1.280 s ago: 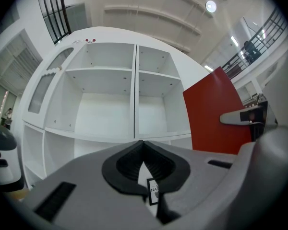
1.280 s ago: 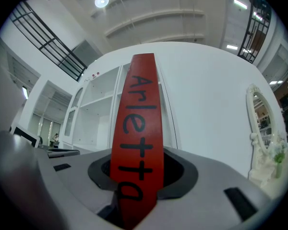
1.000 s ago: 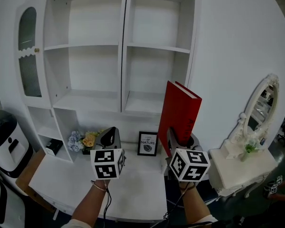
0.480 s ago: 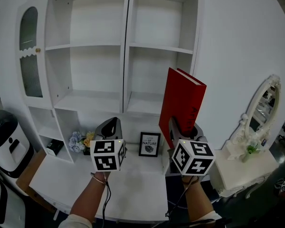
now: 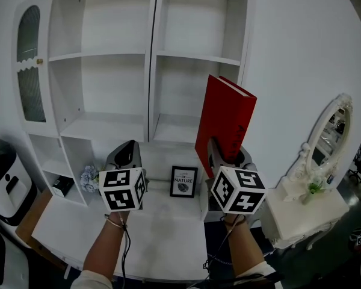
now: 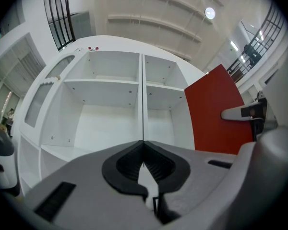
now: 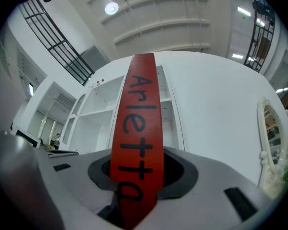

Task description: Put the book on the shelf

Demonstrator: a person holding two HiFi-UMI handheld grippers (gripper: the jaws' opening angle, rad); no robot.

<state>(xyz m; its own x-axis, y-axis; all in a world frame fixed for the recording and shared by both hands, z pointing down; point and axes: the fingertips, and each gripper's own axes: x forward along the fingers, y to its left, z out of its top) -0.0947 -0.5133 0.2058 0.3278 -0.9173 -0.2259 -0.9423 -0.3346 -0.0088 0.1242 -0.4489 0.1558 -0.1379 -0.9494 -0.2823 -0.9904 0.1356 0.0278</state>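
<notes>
Now our right gripper [image 5: 221, 156] clamps the book [image 5: 227, 120] upright before the shelf [image 5: 149, 71]; our left gripper [image 5: 127, 149] has jaws together, empty.

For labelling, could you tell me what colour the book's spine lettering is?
Black, on the red hardcover book; clearest in the right gripper view.

Bright, even light falls from round ceiling lamps [image 7: 111, 7]; the white shelf [image 5: 102, 125] shows soft shadows. Wide-angle bending curves every edge, corners going black.
</notes>
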